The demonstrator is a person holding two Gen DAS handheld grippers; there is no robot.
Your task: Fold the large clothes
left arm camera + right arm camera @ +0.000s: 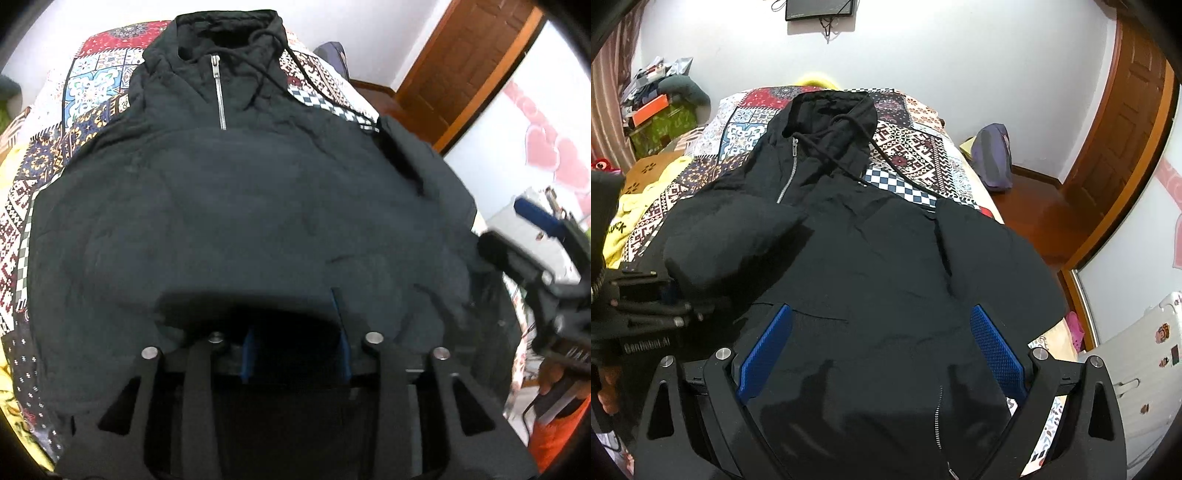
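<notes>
A black hooded jacket [236, 206] with a short silver zipper [218, 92] lies front up on a patchwork bedspread [92, 85]; it also shows in the right wrist view [886, 266]. Its hood points to the far end. In the left wrist view my left gripper [295, 350] is at the jacket's hem; black fabric drapes over its blue pads [246, 354], and the jaws stand apart. My right gripper [882, 350] is open over the jacket's lower part, blue pads [764, 350] wide apart. The right gripper also shows in the left wrist view [532, 236].
The bed [916, 155] fills the middle. A yellow garment [639, 210] lies on its left side. A wooden door [1126, 129] stands at the right, a purple bag [993, 155] on the floor beside the bed, and cluttered boxes [653, 110] at the far left.
</notes>
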